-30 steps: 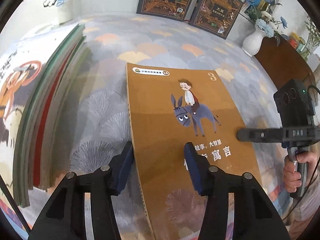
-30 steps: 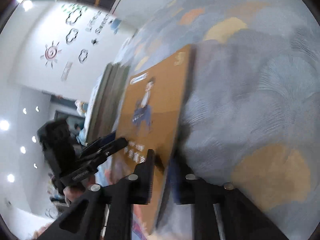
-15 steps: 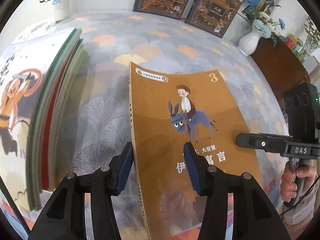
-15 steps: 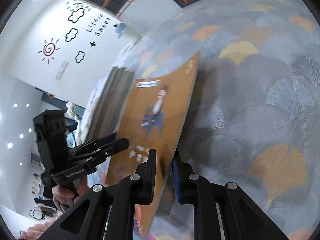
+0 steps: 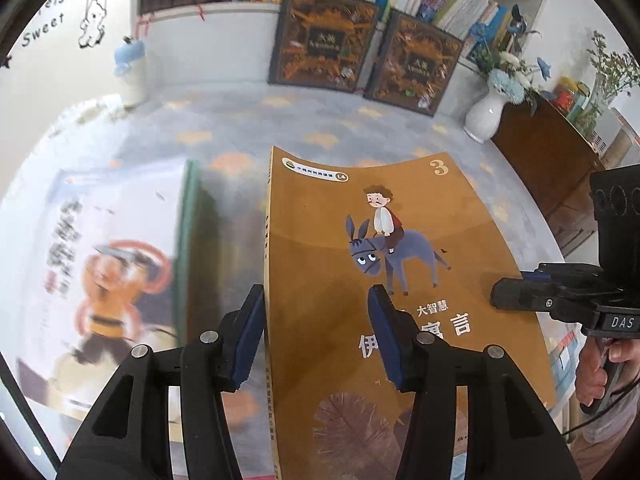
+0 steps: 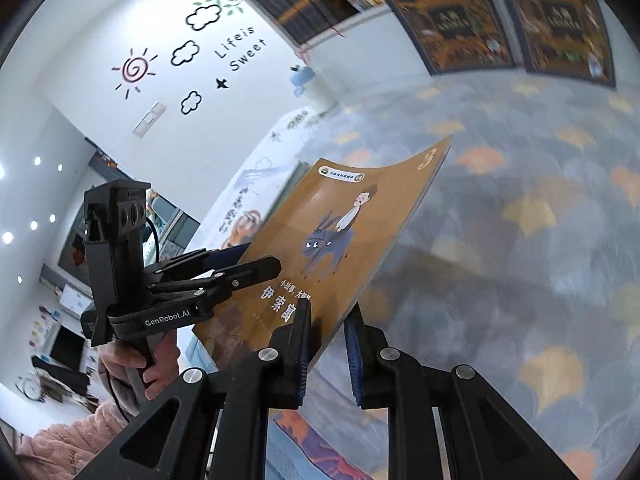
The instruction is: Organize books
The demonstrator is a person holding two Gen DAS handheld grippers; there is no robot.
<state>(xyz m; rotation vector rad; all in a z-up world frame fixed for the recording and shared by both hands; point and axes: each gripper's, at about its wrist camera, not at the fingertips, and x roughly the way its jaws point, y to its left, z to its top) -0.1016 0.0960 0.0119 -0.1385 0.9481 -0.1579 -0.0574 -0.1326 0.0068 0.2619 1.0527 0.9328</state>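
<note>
Left tool (image 5: 316, 304) has the brown book (image 5: 400, 240) by its spine side, jaws moderately apart. One blue pad (image 5: 250, 332) sits against the spine edge and the other (image 5: 384, 332) is down on the front cover, so the book is wedged at an angle across the gap and is held. Right tool (image 6: 326, 320) is at the book's lower corner on the opposite long edge, jaws only slightly parted. The inner pad (image 6: 303, 344) lies on the cover next to the printed title. The outer pad (image 6: 352, 354) looks to have a sliver of daylight between it and the book edge, though motion blur makes that hard to confirm, so I read it as not clamped. The book is up off the grey patterned worktop (image 5: 240, 120), cover toward the cameras (donkey-and-rider picture, "3" in the top corner), top edge bowed and tilted away from me. A stack of picture books (image 5: 112, 248) lies flat just to its left, blurred. At the back, two dark ornate books (image 5: 324, 40) lean upright against the bookcase, with a white vase (image 5: 486, 116) of blue flowers to their right. My left hand (image 6: 156, 364) is wrapped around its tool's handle.
</note>
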